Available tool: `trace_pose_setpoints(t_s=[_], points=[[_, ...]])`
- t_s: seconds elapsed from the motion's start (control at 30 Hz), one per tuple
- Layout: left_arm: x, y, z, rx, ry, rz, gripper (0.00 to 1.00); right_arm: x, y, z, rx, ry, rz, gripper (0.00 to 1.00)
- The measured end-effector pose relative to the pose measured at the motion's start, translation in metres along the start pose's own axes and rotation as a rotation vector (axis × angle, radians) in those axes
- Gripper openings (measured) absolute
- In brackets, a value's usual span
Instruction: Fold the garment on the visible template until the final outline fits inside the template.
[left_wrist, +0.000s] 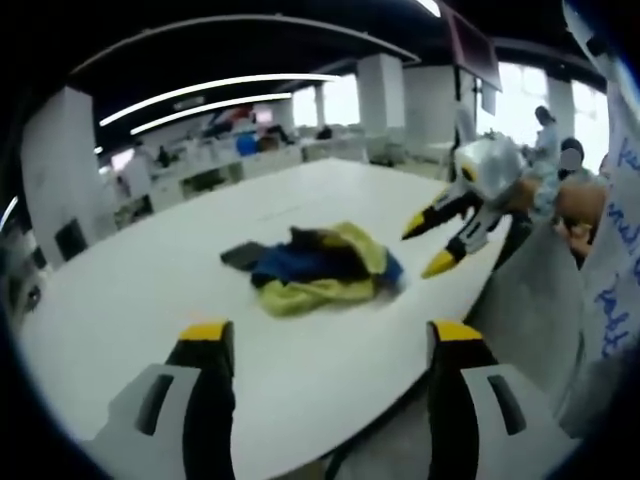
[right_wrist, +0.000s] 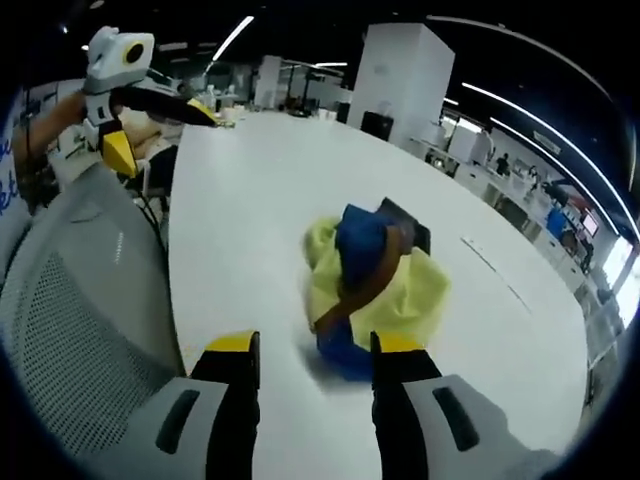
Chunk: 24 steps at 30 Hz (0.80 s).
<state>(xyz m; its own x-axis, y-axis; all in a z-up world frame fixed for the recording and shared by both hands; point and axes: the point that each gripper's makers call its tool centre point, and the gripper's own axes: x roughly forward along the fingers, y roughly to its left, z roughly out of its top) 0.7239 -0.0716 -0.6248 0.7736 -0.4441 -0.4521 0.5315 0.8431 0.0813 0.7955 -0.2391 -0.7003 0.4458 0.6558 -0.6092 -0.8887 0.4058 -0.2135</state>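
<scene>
Garment still bunched, both tools empty.
Crumpled yellow-and-blue cloth garment (right_wrist: 372, 282) sits mid white counter (left_wrist: 150, 290); left tool (left_wrist: 330, 335) and right tool (right_wrist: 312, 345) hover near it, jaws apart, likely lining up grabs.

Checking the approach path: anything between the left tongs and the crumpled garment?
Nothing. In the left gripper view, only bare white table lies between the open left tongs and the garment. The right tongs hover off to the side.
</scene>
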Motion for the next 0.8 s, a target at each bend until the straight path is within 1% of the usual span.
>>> trace_pose_setpoints(t_s=[0.1, 0.2, 0.37, 0.47, 0.63, 0.8], points=[[0.001, 0.001, -0.002, -0.002, 0.003, 0.006, 0.76, 0.006, 0.0, 0.0, 0.009, -0.007, 0.012, 0.39], [0.002, -0.002, -0.008, -0.003, 0.02, -0.004, 0.74, 0.014, 0.001, -0.002, 0.011, -0.004, 0.022, 0.35], [0.003, -0.003, -0.012, -0.004, 0.026, -0.001, 0.74, 0.024, 0.002, -0.007, 0.014, 0.0, 0.025, 0.3], [0.004, -0.002, -0.012, 0.001, 0.028, 0.0, 0.73, 0.029, 0.001, -0.009, -0.001, 0.008, 0.025, 0.28], [0.008, 0.004, -0.01, 0.055, 0.031, -0.008, 0.72, 0.036, 0.0, -0.016, -0.01, 0.025, 0.026, 0.26], [0.015, 0.008, -0.003, 0.12, 0.025, -0.021, 0.7, 0.039, 0.0, -0.021, -0.055, 0.042, 0.013, 0.23]])
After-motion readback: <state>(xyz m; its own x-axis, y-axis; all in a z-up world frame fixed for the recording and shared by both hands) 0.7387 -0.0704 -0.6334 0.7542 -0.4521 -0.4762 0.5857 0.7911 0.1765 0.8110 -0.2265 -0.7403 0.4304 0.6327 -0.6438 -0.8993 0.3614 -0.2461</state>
